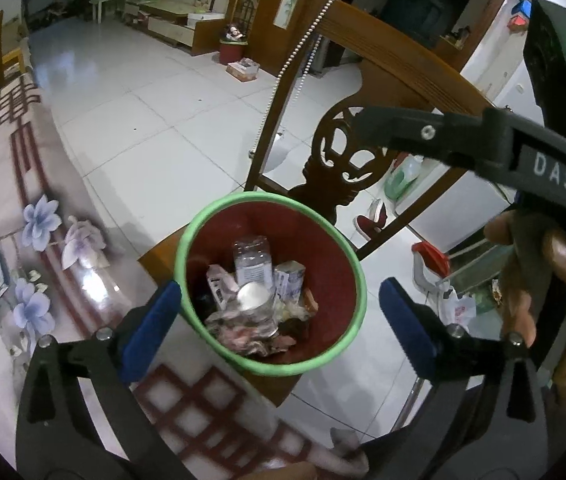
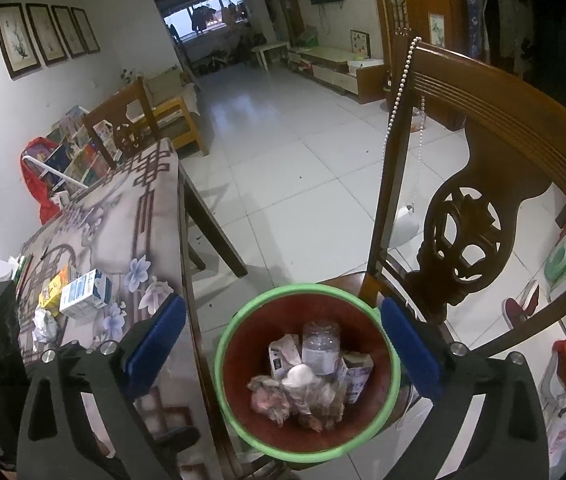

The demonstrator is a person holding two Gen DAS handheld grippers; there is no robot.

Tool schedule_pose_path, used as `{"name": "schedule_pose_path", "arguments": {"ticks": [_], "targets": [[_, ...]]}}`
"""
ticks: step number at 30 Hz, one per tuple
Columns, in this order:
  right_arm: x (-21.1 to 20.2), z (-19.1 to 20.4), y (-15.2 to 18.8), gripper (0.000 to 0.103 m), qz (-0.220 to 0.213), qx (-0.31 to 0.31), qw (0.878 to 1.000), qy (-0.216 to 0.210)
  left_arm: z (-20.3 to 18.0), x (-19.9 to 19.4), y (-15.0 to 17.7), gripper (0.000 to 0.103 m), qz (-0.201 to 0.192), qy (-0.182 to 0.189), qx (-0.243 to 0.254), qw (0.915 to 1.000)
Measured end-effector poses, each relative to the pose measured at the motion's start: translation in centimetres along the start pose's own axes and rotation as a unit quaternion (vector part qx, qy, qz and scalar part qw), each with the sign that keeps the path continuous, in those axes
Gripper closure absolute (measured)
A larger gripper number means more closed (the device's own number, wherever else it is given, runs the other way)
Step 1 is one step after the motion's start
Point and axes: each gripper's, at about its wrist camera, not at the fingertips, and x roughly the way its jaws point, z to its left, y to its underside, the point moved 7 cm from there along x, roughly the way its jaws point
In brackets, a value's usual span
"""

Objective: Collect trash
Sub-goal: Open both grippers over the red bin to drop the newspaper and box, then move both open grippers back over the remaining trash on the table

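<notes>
A red bin with a green rim (image 1: pixel 259 198) (image 2: pixel 307 289) stands on a wooden chair seat. Inside lie a clear plastic bottle (image 1: pixel 251 262) (image 2: pixel 321 346), small cartons (image 1: pixel 291 280) (image 2: pixel 357 376), a round white lid (image 1: pixel 251 296) and crumpled paper (image 2: pixel 267 398). My left gripper (image 1: pixel 281 292) hangs open over the bin, its blue pads either side of the rim with nothing between them. My right gripper (image 2: pixel 283 306) is open above the same bin, also empty. Its black frame (image 1: pixel 463 136) and the hand (image 1: pixel 523 280) holding it show in the left wrist view.
The carved chair back (image 1: pixel 347 148) (image 2: pixel 463 232) rises just behind the bin. The table with a flowered cloth (image 2: pixel 123 216) (image 1: pixel 11 200) lies to the left, with boxes (image 2: pixel 83 294) and a crumpled tissue (image 2: pixel 43 322) on it. White tiled floor (image 2: pixel 283 152) stretches beyond.
</notes>
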Motion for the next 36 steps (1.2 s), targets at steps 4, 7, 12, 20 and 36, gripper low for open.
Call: {"name": "schedule_pose_path", "arguments": {"ticks": [4, 7, 12, 20, 36], "targets": [[0.1, 0.5, 0.1, 0.008, 0.002, -0.007, 1.0, 0.002, 1.0, -1.0, 0.4, 0.006, -0.003, -0.006, -0.007, 1.0], [0.2, 1.2, 0.1, 0.008, 0.002, -0.015, 1.0, 0.002, 1.9, -2.1, 0.9, 0.006, -0.007, -0.013, -0.014, 0.9998], [0.5, 3.6, 0.2, 0.008, 0.005, -0.041, 0.999, -0.003, 3.6, -4.4, 2.1, 0.006, -0.017, -0.03, -0.024, 0.9991], [1.4, 10.2, 0.9, 0.008, 0.014, -0.109, 0.994, -0.023, 9.5, -9.7, 4.2, 0.006, -0.046, -0.073, -0.078, 0.9933], [6.5, 24.3, 4.7, 0.008, 0.054, -0.264, 0.96, -0.078, 24.4, -18.8, 11.7, 0.006, -0.075, -0.166, -0.192, 0.9644]]}}
